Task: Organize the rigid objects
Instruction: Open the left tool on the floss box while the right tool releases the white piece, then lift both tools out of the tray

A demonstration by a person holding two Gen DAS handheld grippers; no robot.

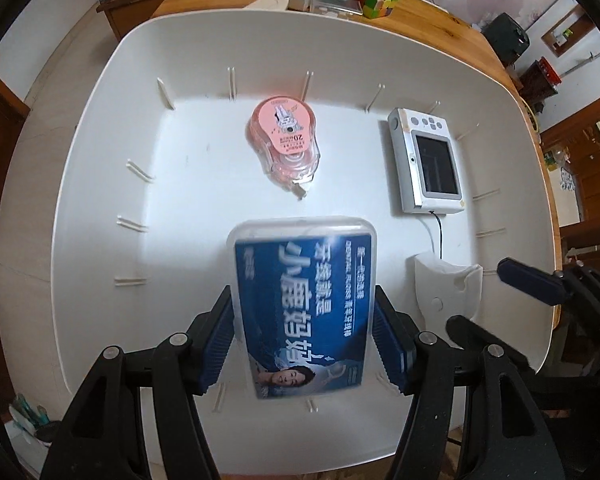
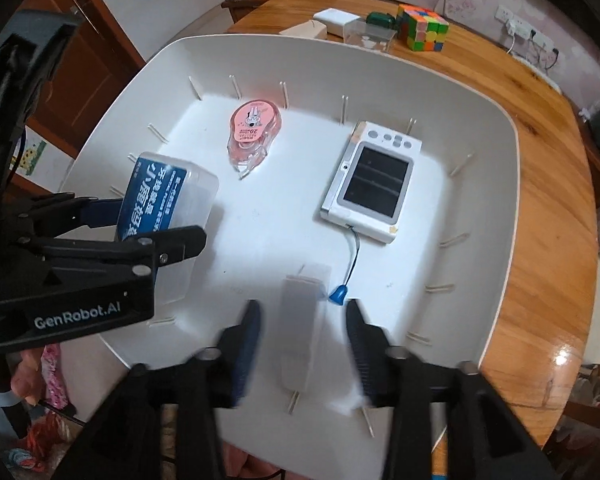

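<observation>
2 close downward views, shared tray [image 1: 100,128]

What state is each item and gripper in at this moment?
Blue-label box: between left gripper pads, in white bin.
Pink tape dispenser: lying flat.
White device: flat, screen up.
White piece: blurred, between open right gripper jaws.
Rubik's cube: on table, unsolved.
</observation>
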